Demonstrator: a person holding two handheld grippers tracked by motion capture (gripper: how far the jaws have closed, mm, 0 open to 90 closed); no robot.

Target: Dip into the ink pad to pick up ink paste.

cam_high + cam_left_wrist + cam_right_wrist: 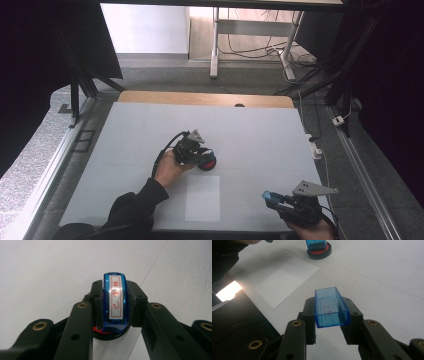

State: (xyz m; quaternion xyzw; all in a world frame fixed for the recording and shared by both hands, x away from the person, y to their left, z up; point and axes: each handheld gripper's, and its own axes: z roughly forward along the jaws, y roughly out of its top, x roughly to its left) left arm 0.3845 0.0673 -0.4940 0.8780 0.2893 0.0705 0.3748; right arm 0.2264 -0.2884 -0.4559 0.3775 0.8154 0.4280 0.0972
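Stamp: the blue stamp (115, 301) was a glossy, translucent plastic block with rounded shoulders and a white label with red characters on its top. In the left gripper view it stood in the centre of the frame; in the high view it was a little left of the centre of the table, hidden mostly under the gripper.
Ink pad: the round ink pad (208, 162) had a black rim and a red surface; the stamp stood on it, its lower end on the red part.
Left gripper: the left gripper (115, 305) had its black jaws closed tight on the two sides of the stamp, the pads pressing on the blue plastic.
Cap: the blue cap (330, 308) was a clear, box-shaped shell with thin walls and an open end, with faint red marks inside.
Right gripper: the right gripper (330, 315) held the cap firmly between its jaws, in the lower right of the high view, well apart from the stamp.
Paper: a white rectangular sheet (202, 198) lay flat in the lower middle of the high view, between the two grippers, near the ink pad.
Table: the table cover (260, 135) was matte, pale grey and smooth.
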